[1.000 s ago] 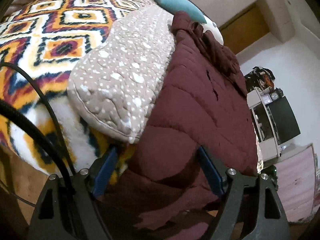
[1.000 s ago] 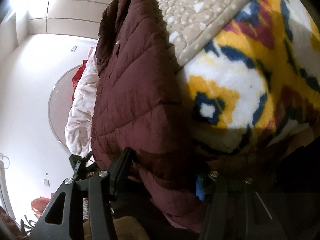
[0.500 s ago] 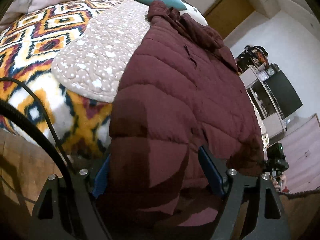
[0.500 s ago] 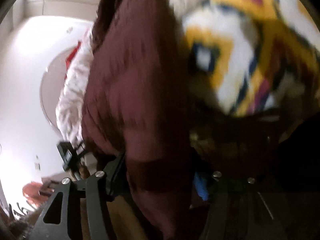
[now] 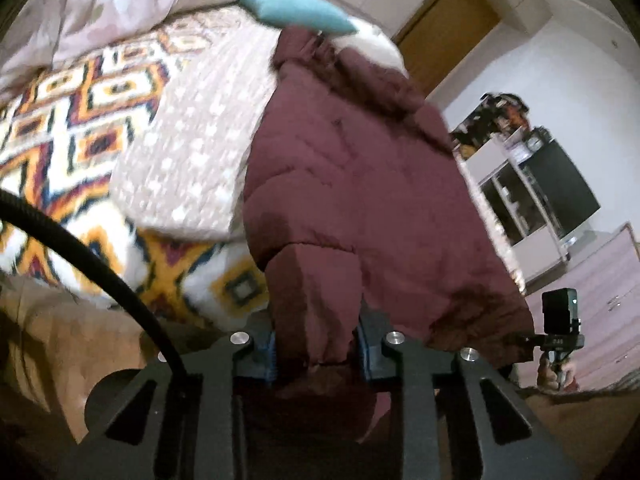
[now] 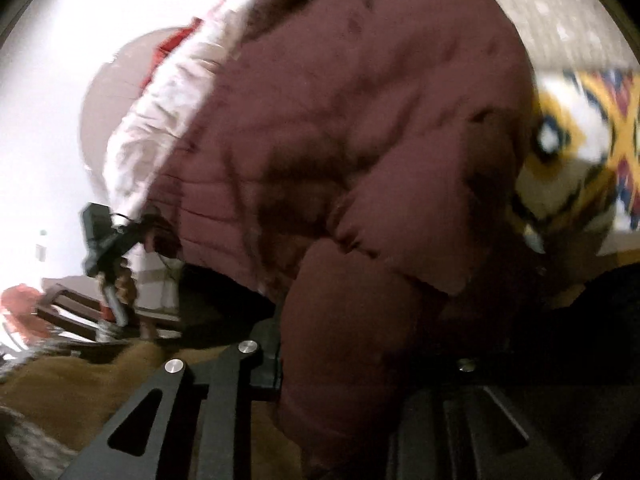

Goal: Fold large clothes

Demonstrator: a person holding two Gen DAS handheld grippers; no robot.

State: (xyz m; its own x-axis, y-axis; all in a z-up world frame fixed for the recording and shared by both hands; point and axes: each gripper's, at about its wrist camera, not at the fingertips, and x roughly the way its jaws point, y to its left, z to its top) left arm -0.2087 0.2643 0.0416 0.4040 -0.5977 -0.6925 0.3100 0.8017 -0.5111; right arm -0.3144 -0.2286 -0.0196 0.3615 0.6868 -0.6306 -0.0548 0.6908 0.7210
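Both claws, just closing, are clamping the hem of the quilted maroon puffer jacket (image 5: 360, 184): left claw (image 5: 316, 350), right claw (image 6: 360, 364).

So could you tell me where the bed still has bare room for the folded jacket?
Free: the patterned blanket left of the dotted quilt. Crowded: the right side, under the jacket, and the head end, with the teal pillow.

- My left gripper (image 5: 316, 346) sits at the near edge of the bed, the jacket (image 5: 360, 184) hem between its fingers.
- The jacket runs away from me along the bed's right side.
- A quilted pad (image 5: 200, 140) lies left of it, on the patterned blanket (image 5: 60, 128).
- A pillow (image 5: 296, 10) lies beyond the collar.
- My right gripper (image 6: 360, 364) seems to be at the hem's other corner.
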